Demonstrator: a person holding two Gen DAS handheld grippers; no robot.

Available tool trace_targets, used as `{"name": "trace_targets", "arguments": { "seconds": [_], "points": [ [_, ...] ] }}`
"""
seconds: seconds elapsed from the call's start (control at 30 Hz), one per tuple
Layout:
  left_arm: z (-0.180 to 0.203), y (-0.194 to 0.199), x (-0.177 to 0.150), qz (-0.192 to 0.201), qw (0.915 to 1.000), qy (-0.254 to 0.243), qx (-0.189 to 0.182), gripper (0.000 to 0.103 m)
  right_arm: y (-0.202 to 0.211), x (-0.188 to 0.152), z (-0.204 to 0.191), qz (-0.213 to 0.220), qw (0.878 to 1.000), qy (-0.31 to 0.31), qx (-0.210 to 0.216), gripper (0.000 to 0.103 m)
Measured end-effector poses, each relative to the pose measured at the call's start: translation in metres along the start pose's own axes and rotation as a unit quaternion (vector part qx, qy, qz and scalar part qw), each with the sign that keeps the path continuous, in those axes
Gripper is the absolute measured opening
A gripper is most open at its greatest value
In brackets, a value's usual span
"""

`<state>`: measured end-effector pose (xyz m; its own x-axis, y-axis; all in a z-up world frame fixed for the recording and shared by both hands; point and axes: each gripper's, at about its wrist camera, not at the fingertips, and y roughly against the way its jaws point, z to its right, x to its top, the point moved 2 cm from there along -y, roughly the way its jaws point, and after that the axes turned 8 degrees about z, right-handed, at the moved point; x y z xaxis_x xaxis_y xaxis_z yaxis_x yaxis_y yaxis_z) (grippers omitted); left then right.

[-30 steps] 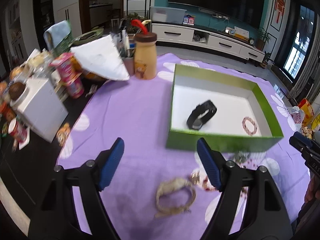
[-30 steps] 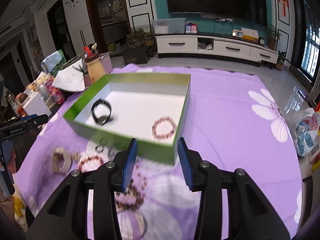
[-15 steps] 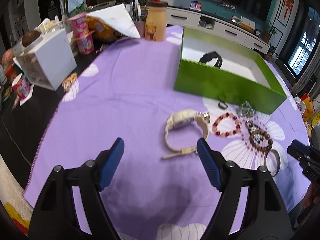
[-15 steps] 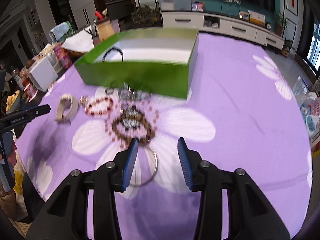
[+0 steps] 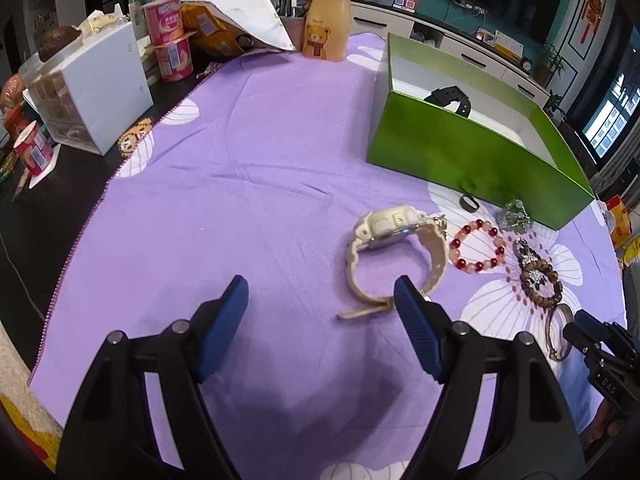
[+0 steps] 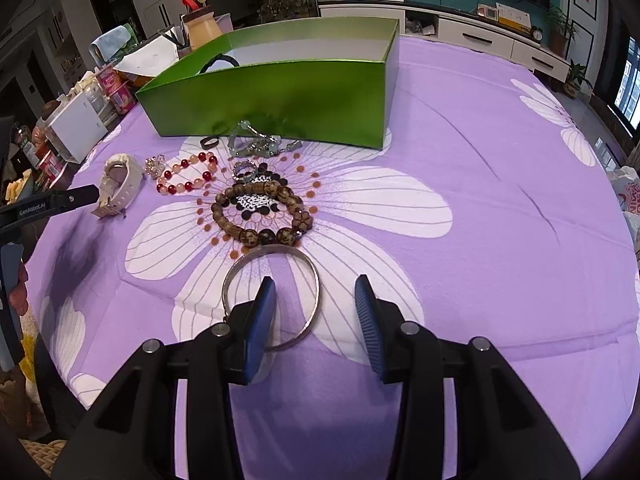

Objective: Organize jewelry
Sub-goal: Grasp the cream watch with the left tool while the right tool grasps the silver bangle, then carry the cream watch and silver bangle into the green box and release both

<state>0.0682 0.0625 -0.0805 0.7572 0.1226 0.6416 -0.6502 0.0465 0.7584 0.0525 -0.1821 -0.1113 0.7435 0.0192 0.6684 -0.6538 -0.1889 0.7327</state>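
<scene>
Two grippers, jaws apart and empty, left [image 5: 320, 300] by cream watch [image 5: 394, 240], right [image 6: 316, 304] over bangle [image 6: 272, 292].

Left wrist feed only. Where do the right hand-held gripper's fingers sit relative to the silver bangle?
Observer: The right hand-held gripper straddles the near-right rim of the silver bangle: one finger over the ring's inside, the other outside it.
Operator: Closed on it?
Observer: No, jaws open, pads not pressing the rim.
Operator: Bangle clear of neighbours?
Observer: Its far edge meets the brown bead bracelet; cannot tell if they touch.
</scene>
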Motion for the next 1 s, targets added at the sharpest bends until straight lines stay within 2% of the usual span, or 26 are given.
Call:
{"name": "trace_targets", "arguments": {
  "seconds": [0.1,0.23,0.27,0.4,0.47,0.63,1.0],
  "points": [
    [0.004,-0.007,0.003,-0.003,1.0,-0.008,0.001,0.073,-0.003,0.001,-0.006,0.002,1.0,0.015,-0.005,0.039],
    [0.008,-0.015,0.005,-0.009,0.9999,-0.014,-0.001,0.046,-0.008,0.003,-0.015,0.007,0.999,0.042,-0.017,0.03],
    [0.009,-0.017,0.005,-0.01,0.9998,-0.017,-0.001,0.044,-0.009,0.004,-0.017,0.008,0.998,0.051,-0.021,0.026],
    [0.016,-0.021,0.005,-0.011,0.9995,-0.027,-0.012,0.025,-0.012,0.006,-0.023,0.012,0.998,0.065,-0.023,0.011],
    [0.019,-0.023,0.005,-0.014,0.9992,-0.033,-0.02,0.016,-0.014,0.007,-0.024,0.014,0.997,0.068,-0.023,0.008],
    [0.02,-0.025,0.005,-0.013,0.9991,-0.029,-0.027,0.011,-0.015,0.009,-0.024,0.016,0.998,0.064,-0.019,0.003],
    [0.019,-0.008,0.002,-0.01,0.9986,-0.005,-0.052,0.01,-0.001,0.015,-0.029,0.029,0.997,0.063,-0.015,0.003]
  ]
}}
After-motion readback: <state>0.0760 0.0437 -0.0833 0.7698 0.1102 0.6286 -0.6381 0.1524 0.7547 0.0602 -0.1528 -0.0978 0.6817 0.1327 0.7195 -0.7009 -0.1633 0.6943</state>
